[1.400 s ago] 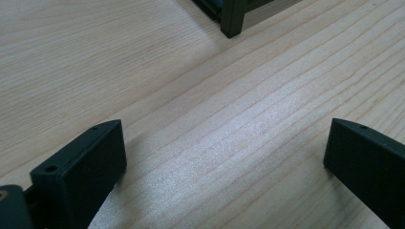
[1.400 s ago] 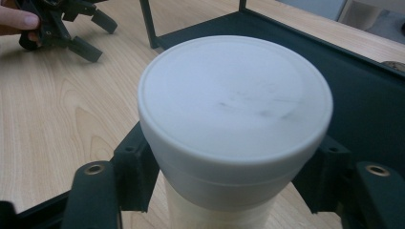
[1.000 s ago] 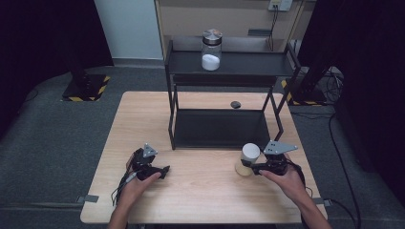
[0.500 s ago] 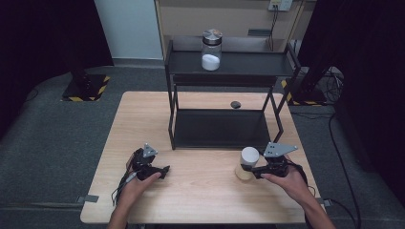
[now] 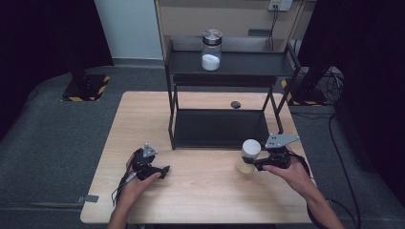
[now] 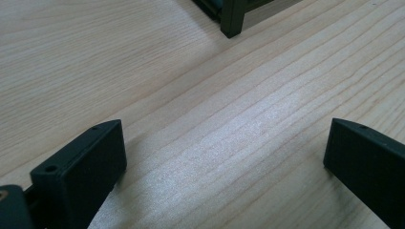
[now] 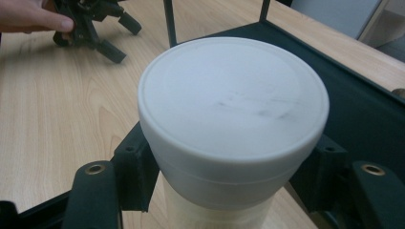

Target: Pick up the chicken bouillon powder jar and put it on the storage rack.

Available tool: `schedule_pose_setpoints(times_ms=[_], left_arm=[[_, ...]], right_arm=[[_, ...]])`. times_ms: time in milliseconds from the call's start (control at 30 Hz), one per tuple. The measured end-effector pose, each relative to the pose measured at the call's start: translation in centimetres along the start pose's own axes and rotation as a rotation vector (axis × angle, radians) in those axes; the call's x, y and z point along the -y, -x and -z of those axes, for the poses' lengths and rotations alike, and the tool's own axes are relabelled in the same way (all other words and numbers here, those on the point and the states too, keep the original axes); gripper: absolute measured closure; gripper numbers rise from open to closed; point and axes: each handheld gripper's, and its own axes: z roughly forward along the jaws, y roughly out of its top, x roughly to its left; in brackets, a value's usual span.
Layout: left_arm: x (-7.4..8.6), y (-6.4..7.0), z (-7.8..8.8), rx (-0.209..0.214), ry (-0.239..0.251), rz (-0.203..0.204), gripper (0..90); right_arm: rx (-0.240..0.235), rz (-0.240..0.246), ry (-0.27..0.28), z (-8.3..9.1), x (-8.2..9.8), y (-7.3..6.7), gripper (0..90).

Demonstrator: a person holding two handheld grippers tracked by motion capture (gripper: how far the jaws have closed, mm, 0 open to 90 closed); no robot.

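1. Container: a cream-bodied plastic jar with a wide white screw lid [image 5: 250, 155], lower right of the high view, just in front of the rack's lower shelf. In the right gripper view its lid [image 7: 233, 114] sits at frame centre. Whether its base touches the table I cannot tell.

2. Right gripper [image 5: 258, 164]: black two-jaw tool with a grey three-cornered plate on top, held in the person's right hand [image 5: 292, 172]. Its jaws are closed against the jar just under the lid, 1 on each side, as the right gripper view shows.

3. Left gripper [image 5: 160, 171]: black two-jaw tool in the person's left hand [image 5: 136, 183], lower left of the high view, resting low on the table. In the left gripper view its 2 jaws stand wide apart with bare wood between them, gripping nothing.

4. Table: light wooden tabletop [image 5: 205, 195], grain running across the frame.

5. Rack: black metal 2-tier shelf [image 5: 229, 71], centre of the high view. The lower shelf is bare.

6. Other items: clear glass jar with a metal lid, part-filled with white powder [image 5: 211, 50], on the top tier; a small dark round object [image 5: 235, 104] on the table behind the rack, too small to identify.

7. Step in hand, as judged: the jar is grasped and ready for carrying, probably toward the rack.

8. Next move, as judged: a steady lift that keeps the jar upright, with the grip firm below the lid, clearing the shelf's front edge and right-hand post.
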Motion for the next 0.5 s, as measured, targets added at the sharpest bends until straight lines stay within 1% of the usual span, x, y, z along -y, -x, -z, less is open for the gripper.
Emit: schedule_pose_setpoints(times_ms=[100,267,400,500], left_arm=[[0.0,0.0,0.0,0.0,0.0,0.0,0.0],[0.0,0.0,0.0,0.0,0.0,0.0,0.0],[0.0,0.0,0.0,0.0,0.0,0.0,0.0],[0.0,0.0,0.0,0.0,0.0,0.0,0.0]], right_arm=[[-0.002,0.004,0.001,0.3,-1.1,0.3,35.9],[-0.002,0.004,0.019,1.0,-2.7,0.9,35.9],[0.001,0.008,0.026,1.7,-4.5,1.3,35.9],[0.013,0.015,0.028,2.3,-5.9,1.5,35.9]])
